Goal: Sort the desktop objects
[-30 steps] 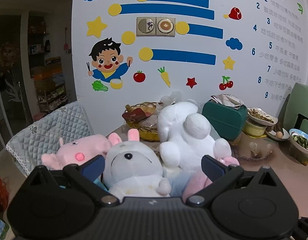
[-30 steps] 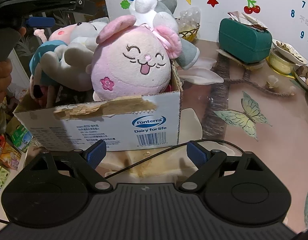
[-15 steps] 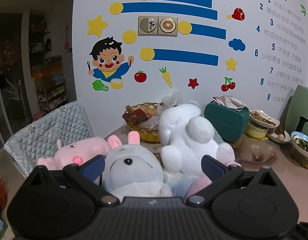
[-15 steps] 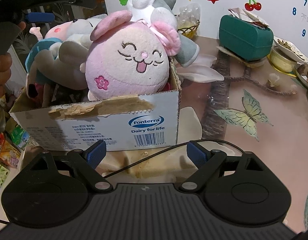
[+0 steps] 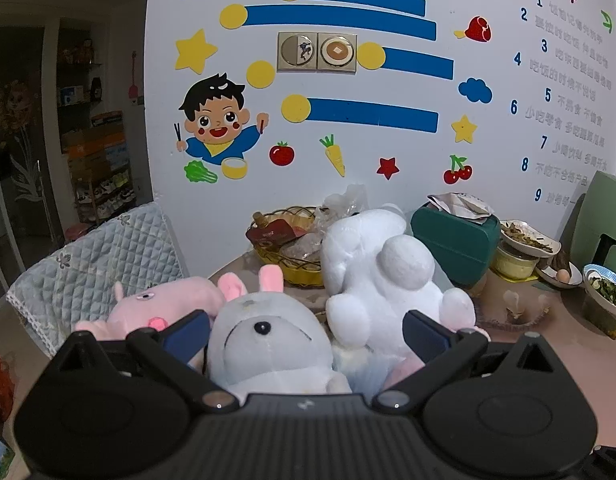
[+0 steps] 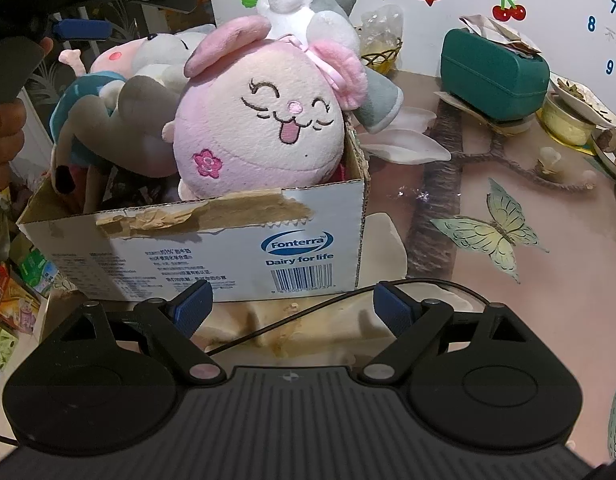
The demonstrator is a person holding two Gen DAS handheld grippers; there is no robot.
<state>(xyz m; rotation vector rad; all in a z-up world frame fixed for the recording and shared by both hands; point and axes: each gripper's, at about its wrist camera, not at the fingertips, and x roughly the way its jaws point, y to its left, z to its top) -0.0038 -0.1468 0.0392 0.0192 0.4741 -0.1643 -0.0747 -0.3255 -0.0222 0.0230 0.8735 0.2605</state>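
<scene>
Both tools stand wide open and empty. The left gripper (image 5: pixel 305 330) hangs over the heaped toys, its jaws spread to either side of the grey rabbit plush (image 5: pixel 267 340), which lies directly between and just ahead of the fingertips; whether the pads touch it cannot be told. The pink pig plush (image 5: pixel 163 306) lies outside the left-hand finger, the white plush (image 5: pixel 384 276) ahead and toward the right-hand finger. The right gripper (image 6: pixel 293 306) is held low in front of the cardboard box (image 6: pixel 211 252), near its printed wall but apart from it, with a thin black cable (image 6: pixel 308 312) crossing between its fingers. The box is overfull: the round pink plush (image 6: pixel 259 128) sits at the front, rising well above the rim, and the other toys are piled behind it. Judgement: the sorting appears well advanced, the toys being gathered in the box, and the step in hand looks like settling or checking the load. The next move would call for either closing the left jaws on the grey rabbit plush to reseat it, or drawing both tools clear without toppling the pink one.
</scene>
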